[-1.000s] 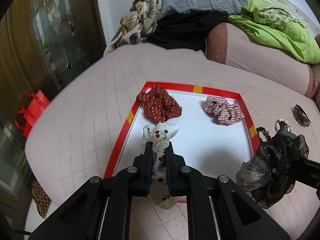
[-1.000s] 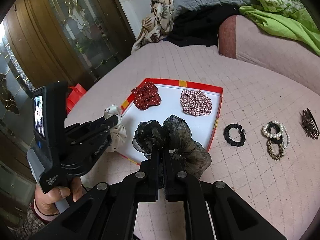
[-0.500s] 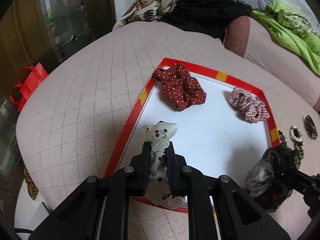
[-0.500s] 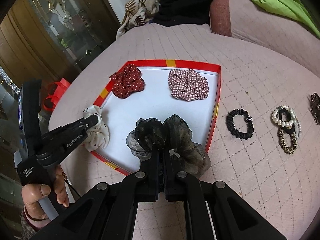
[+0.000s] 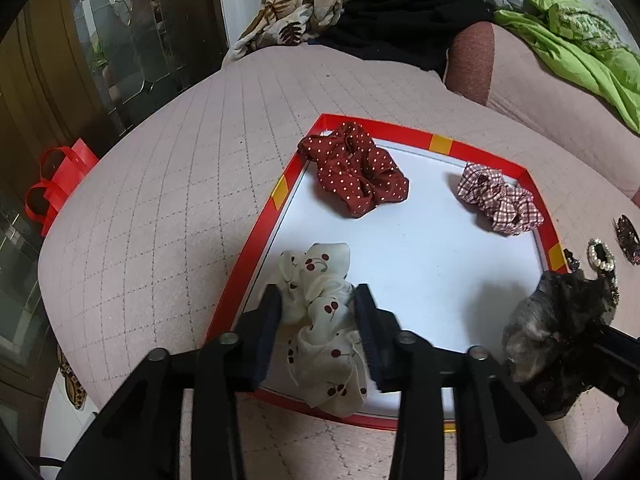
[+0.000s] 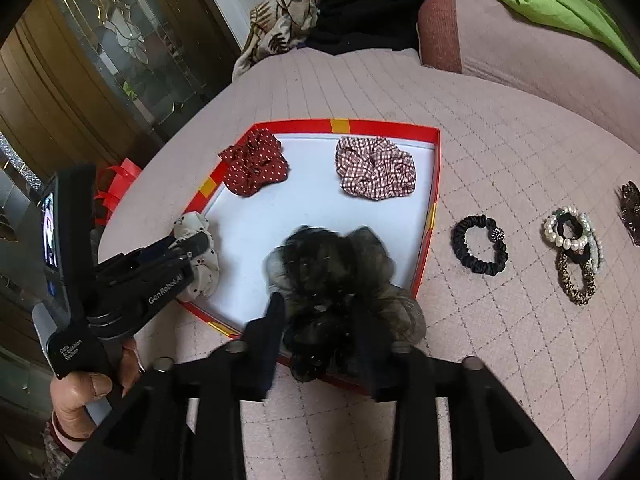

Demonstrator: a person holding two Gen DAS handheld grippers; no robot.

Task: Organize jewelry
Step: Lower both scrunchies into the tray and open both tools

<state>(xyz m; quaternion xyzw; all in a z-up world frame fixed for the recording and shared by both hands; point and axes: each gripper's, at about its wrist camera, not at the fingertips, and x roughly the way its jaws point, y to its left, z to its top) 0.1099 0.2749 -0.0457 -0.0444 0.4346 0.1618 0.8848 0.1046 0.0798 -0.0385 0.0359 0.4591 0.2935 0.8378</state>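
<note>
Four scrunchies sit in the red-rimmed tray on the pink quilted bed. Left claw is opening, jaws apart, and the cream cherry scrunchie lies loose between them at the tray's near left corner, its long axis running near to far, its near end draped over the rim. Right claw is opening too, with the black mesh scrunchie slack between its jaws at the near right corner; it is blurred, spread left to right, part of it spilling over the near rim. Far left in the tray is the red dotted scrunchie, far right the plaid one. Out on the bed, right of the tray, lie a black hair tie, then a bunch of pearl and leopard bands, then a dark clip at the far right. A hand grips the left claw's handle.
</note>
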